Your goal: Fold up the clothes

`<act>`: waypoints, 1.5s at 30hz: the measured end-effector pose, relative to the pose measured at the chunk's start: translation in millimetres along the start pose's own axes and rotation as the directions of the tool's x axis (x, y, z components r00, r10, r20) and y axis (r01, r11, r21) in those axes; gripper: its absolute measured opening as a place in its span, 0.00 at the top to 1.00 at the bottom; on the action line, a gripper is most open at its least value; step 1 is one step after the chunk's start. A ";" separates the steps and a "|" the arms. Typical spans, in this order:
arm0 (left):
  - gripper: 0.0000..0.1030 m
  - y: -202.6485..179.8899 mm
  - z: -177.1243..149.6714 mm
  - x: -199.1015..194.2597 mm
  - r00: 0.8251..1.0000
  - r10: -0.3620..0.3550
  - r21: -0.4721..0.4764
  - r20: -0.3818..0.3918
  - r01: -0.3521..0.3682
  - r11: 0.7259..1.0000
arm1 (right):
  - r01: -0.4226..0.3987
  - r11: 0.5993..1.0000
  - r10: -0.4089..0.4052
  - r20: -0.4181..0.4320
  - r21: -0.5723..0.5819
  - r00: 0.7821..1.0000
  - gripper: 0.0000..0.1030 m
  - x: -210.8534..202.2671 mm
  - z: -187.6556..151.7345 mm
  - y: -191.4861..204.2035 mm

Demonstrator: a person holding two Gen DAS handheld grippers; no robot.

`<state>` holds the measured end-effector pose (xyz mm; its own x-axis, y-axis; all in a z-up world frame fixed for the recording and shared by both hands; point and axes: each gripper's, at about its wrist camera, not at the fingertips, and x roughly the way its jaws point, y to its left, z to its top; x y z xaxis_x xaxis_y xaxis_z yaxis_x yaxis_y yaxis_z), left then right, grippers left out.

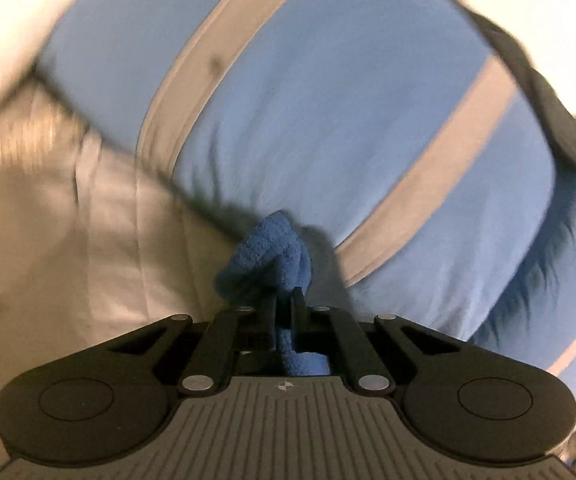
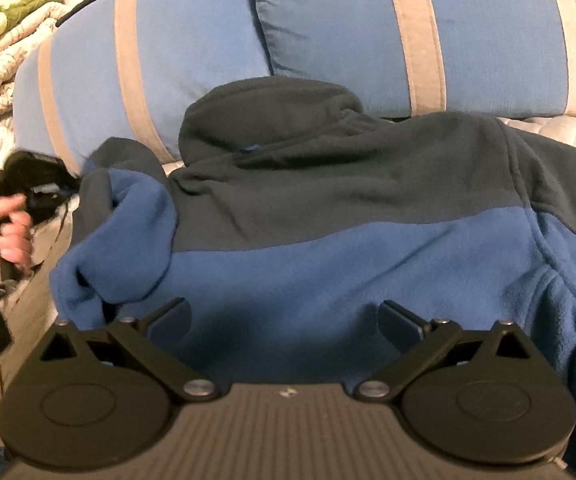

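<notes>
Your left gripper (image 1: 285, 300) is clamped on a bunched fold of blue fleece (image 1: 271, 252); its fingers sit nearly together with the cloth pinched between them. That view is smeared by motion blur, so the striped blue pillow (image 1: 328, 120) and the pale sheet (image 1: 67, 220) beyond it are soft and hard to read. Your right gripper (image 2: 283, 318) hangs with its fingers wide apart, holding nothing, just above the fleece jacket (image 2: 348, 248). The jacket lies spread on the bed against the pillows, dark grey across the top and blue below, its right side cut off by the frame edge. At the far left your hand (image 2: 7, 232) grips the other tool, mostly blurred. A pile of bedding (image 2: 3, 40) shows only partly in the corner.
</notes>
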<state>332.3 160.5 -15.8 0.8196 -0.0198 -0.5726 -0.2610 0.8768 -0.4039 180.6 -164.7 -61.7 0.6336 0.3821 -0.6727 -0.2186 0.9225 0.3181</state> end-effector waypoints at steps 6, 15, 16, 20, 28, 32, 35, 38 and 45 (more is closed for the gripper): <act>0.95 -31.9 6.5 -59.3 0.993 0.029 0.178 0.118 -0.050 0.983 | 0.015 1.000 -0.015 -0.010 -0.021 1.000 0.00 3.9 -2.4 1.6; 0.95 -37.1 27.1 -124.9 0.976 -0.015 0.174 0.216 -0.023 0.985 | 0.027 0.999 -0.027 -0.002 -0.033 1.000 0.00 2.2 -6.5 4.7; 0.95 -38.8 31.0 -132.3 0.974 -0.022 0.178 0.227 -0.019 0.984 | 0.025 0.999 -0.025 0.005 -0.037 1.000 0.00 0.5 -6.7 4.9; 0.95 -42.9 44.4 -157.8 0.962 -0.056 0.183 0.267 0.006 0.983 | 0.036 0.999 -0.036 0.018 -0.028 0.999 0.00 -0.9 -5.6 3.0; 0.95 8.3 45.5 -193.3 0.953 0.033 0.149 0.301 -0.082 0.985 | 0.061 0.998 -0.060 0.018 -0.024 0.998 0.00 -3.0 -6.2 1.7; 0.95 49.6 28.7 -203.8 0.941 0.157 0.112 0.299 -0.198 0.974 | 0.061 0.998 -0.061 0.019 -0.028 0.998 0.00 -3.7 -6.6 2.1; 0.95 83.3 5.5 -199.0 0.939 0.250 0.031 0.236 -0.264 0.964 | 0.058 0.998 -0.058 0.016 -0.023 0.998 0.00 -2.6 -6.1 1.7; 0.95 116.9 -17.7 -194.2 0.927 0.336 -0.044 0.166 -0.334 0.942 | 0.055 0.998 -0.055 0.009 -0.024 0.998 0.00 -1.2 -5.7 3.5; 0.91 187.5 -63.4 -189.3 0.898 0.440 -0.207 0.016 -0.428 0.880 | 0.045 0.998 -0.044 0.016 -0.038 0.999 0.00 -3.5 -4.8 7.5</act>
<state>95.9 298.2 -28.4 0.6292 0.3757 -0.6804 -0.6855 0.6808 -0.2580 173.1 -158.9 -60.1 0.6541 0.3399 -0.6757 -0.2177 0.9401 0.2623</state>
